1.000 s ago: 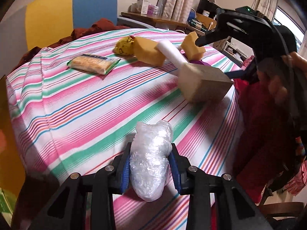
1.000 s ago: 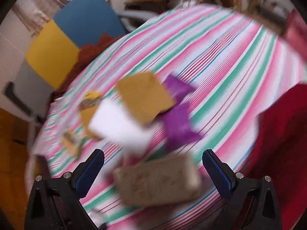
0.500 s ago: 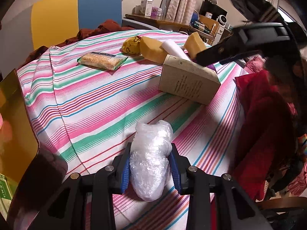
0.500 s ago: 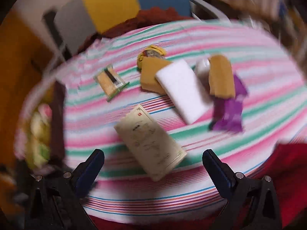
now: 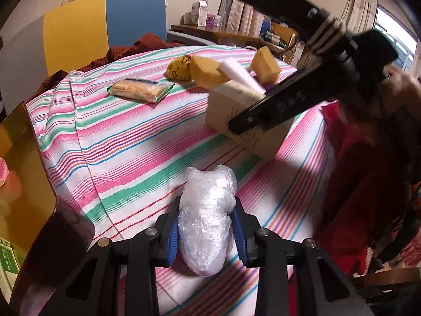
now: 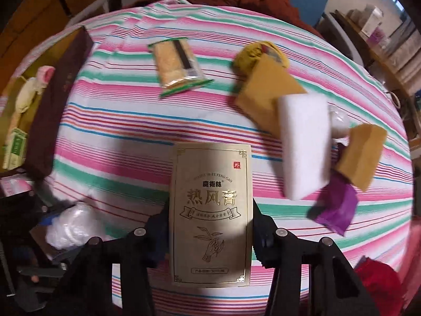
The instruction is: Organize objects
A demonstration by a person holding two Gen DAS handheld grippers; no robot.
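My left gripper (image 5: 205, 233) is shut on a clear plastic-wrapped bundle (image 5: 208, 210), low over the striped tablecloth (image 5: 118, 144) near its front edge. In the right wrist view the same bundle (image 6: 71, 223) shows at the lower left. My right gripper (image 6: 210, 226) points down over a beige box with gold print (image 6: 210, 184). Its jaws are closing, the box lies lengthwise between them, and both pads touch its long sides. From the left wrist view, one of the right gripper's fingers (image 5: 271, 110) crosses the front of that box (image 5: 223, 110).
Beyond the box lie a cracker packet (image 6: 177, 65), a yellow pouch (image 6: 252, 52), two yellow sponges (image 6: 271, 92) (image 6: 363, 155), a white sponge (image 6: 302, 144) and a purple packet (image 6: 336, 208). A dark brown open box (image 6: 55, 105) with items stands at the table's left edge.
The right gripper rolled and swung over the beige box, and its wide jaws came in around the box's sides. The left gripper kept still with the bundle.
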